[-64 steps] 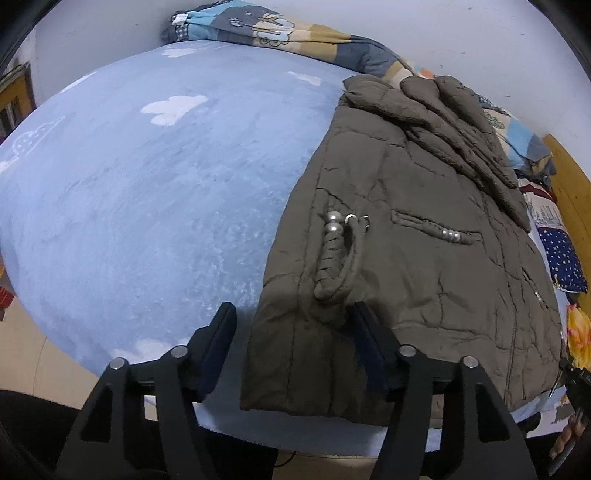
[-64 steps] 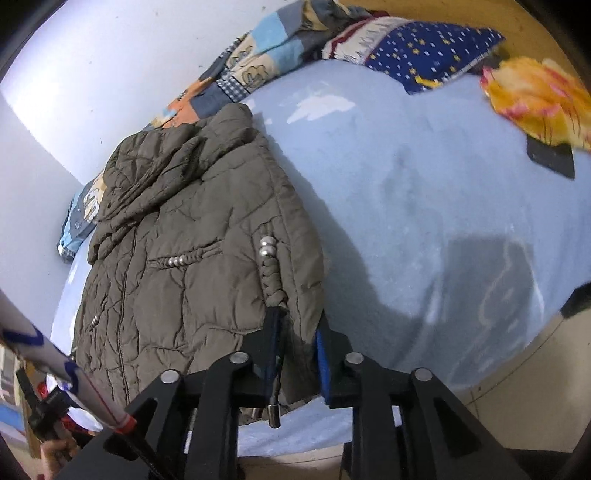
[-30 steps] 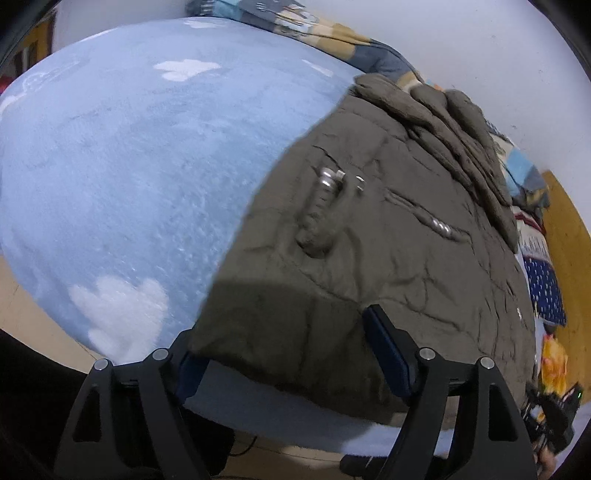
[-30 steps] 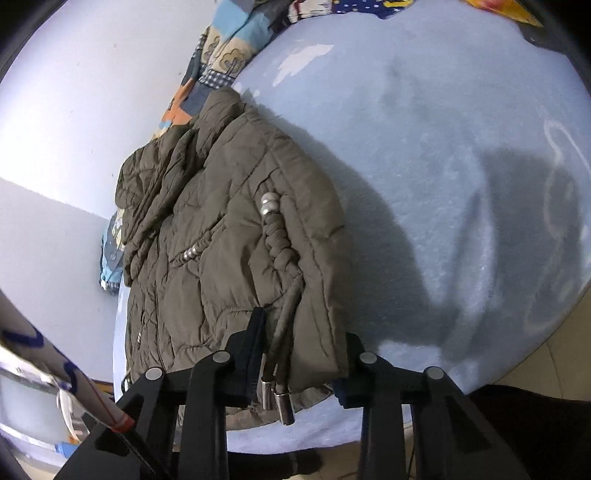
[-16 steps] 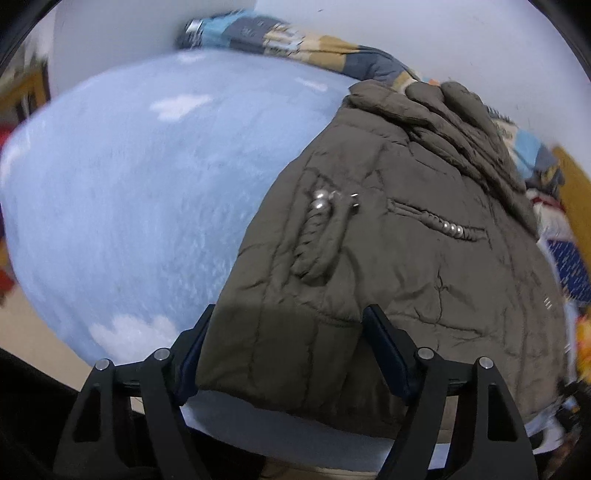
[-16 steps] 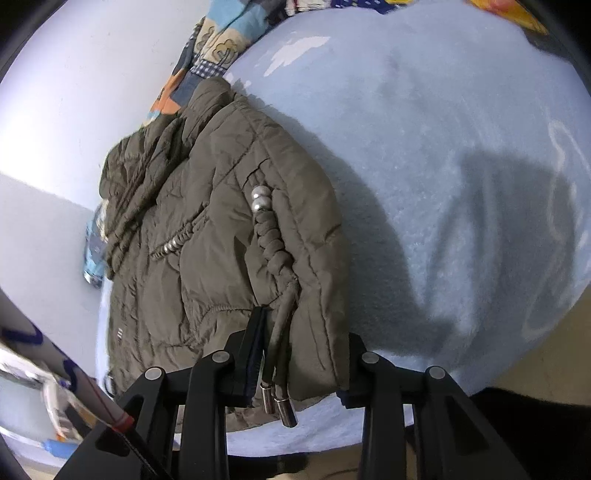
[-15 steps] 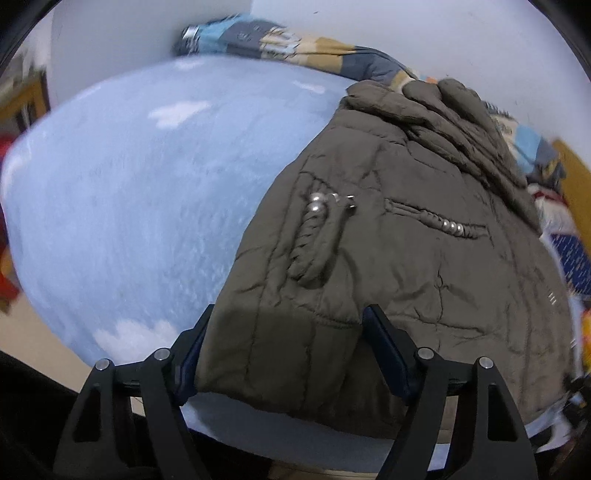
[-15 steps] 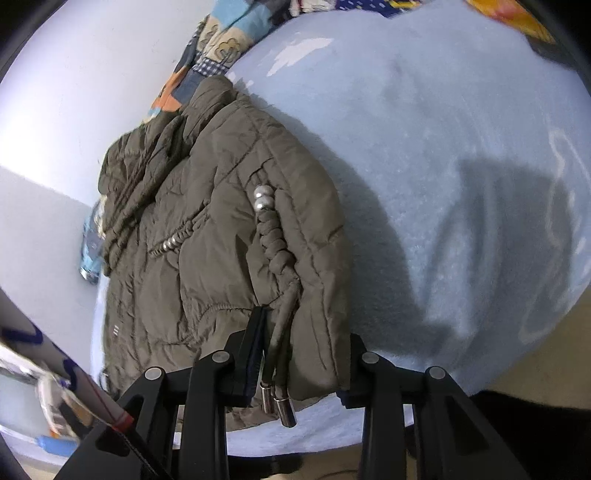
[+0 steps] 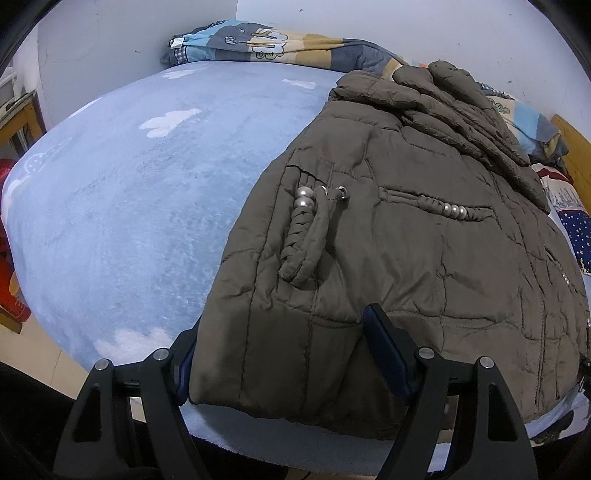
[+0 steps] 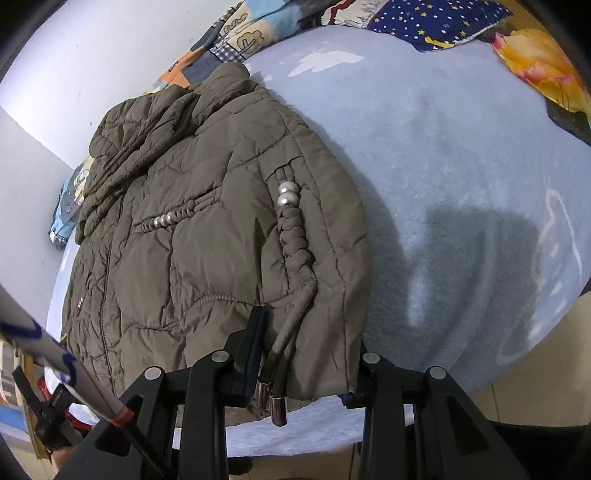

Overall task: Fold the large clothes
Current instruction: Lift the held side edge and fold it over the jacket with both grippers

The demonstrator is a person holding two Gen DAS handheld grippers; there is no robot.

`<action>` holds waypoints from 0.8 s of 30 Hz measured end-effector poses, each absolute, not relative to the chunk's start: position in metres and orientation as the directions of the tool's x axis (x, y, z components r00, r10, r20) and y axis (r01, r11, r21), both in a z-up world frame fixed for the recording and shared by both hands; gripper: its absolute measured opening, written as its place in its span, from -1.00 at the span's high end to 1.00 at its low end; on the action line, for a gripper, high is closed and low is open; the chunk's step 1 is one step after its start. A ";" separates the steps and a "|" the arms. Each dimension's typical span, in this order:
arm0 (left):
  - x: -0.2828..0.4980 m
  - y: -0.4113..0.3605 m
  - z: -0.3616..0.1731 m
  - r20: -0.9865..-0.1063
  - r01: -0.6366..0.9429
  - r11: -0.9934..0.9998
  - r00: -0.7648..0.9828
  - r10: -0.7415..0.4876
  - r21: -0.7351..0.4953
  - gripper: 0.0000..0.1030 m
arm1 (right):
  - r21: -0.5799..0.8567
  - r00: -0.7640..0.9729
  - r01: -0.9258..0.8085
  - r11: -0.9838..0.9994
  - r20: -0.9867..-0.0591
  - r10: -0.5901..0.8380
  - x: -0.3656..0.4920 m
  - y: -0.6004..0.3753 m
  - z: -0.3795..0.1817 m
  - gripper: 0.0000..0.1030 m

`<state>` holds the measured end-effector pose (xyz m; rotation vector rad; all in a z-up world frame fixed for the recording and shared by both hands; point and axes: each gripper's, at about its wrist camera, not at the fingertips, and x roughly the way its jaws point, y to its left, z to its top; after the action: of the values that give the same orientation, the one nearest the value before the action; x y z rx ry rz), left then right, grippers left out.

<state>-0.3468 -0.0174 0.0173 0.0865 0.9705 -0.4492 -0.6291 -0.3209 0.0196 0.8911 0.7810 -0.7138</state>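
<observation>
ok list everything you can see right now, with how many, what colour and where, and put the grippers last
jacket: one, olive-brown quilted, lying flat on the bed, hem at the near edge
braided cord with silver beads: one, olive, on the jacket, metal tips hanging past the hem
bed cover: one, light blue with white clouds, under the jacket
patchwork quilt: one, blue, tan and grey, bunched along the wall
starry cloth: one, navy with dots, far corner of the bed
orange cloth: one, orange-yellow, beside the starry cloth
left gripper: black, blue pads, closed on the jacket hem
right gripper: black, closed on the other hem corner
</observation>
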 end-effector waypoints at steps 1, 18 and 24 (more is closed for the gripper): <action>-0.347 -0.019 0.017 -0.814 0.405 0.906 0.479 -0.329 -0.127 -0.52 | 0.391 0.521 0.804 0.448 -0.827 -0.212 -0.629 -0.321 0.020 0.29; -0.359 -0.019 0.031 -0.760 0.456 0.875 0.509 -0.403 -0.159 0.52 | 0.287 0.516 0.783 0.552 -0.795 -0.318 -0.621 -0.302 0.044 0.71; -0.364 -0.018 0.044 -0.732 0.484 0.862 0.530 -0.428 -0.153 0.61 | 0.330 0.577 0.760 0.559 -0.739 -0.348 -0.631 -0.300 0.062 0.74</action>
<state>-0.3644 -0.0179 0.0439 0.0723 0.8533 -0.5446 -0.6308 -0.2996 0.0622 0.6966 0.6680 -0.7140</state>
